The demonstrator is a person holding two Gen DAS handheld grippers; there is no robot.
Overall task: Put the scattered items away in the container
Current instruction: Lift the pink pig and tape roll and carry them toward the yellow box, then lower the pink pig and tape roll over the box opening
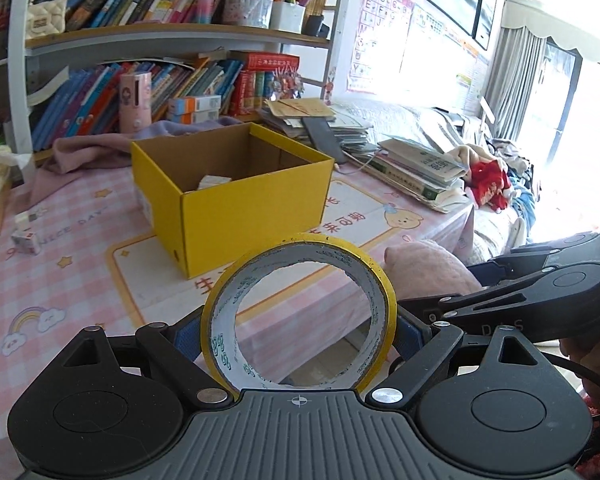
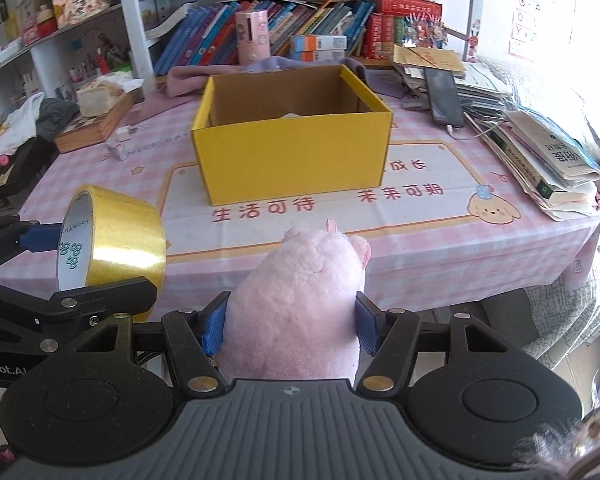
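The left gripper (image 1: pixel 298 334) is clamped on a yellow roll of adhesive tape with a white cardboard core (image 1: pixel 298 312); its blue pads press the outer sides of the ring, and the roll stands upright between the fingers, with its hole facing the camera. The right gripper (image 2: pixel 292 328) is closed on a pink plush toy of soft round shape (image 2: pixel 300 296), which is squeezed between the two blue pads (image 2: pixel 214 330) and rises above them. Both grippers hang at the near edge of the desk (image 2: pixel 420 256), which is covered by a pink checked cloth with red characters, and the left one with the tape is just beside the right one, on its left. The open yellow cardboard box (image 2: pixel 296 160) stands farther on the desk, behind both held things and apart from them; a pale small object (image 1: pixel 214 181) lies on its bottom. To the left of the box, two small white packets (image 1: pixel 26 236) lie on the cloth. A stack of books and papers (image 2: pixel 548 164) rests at the right side of the desk, with a dark phone (image 2: pixel 442 96) lying on papers behind it.
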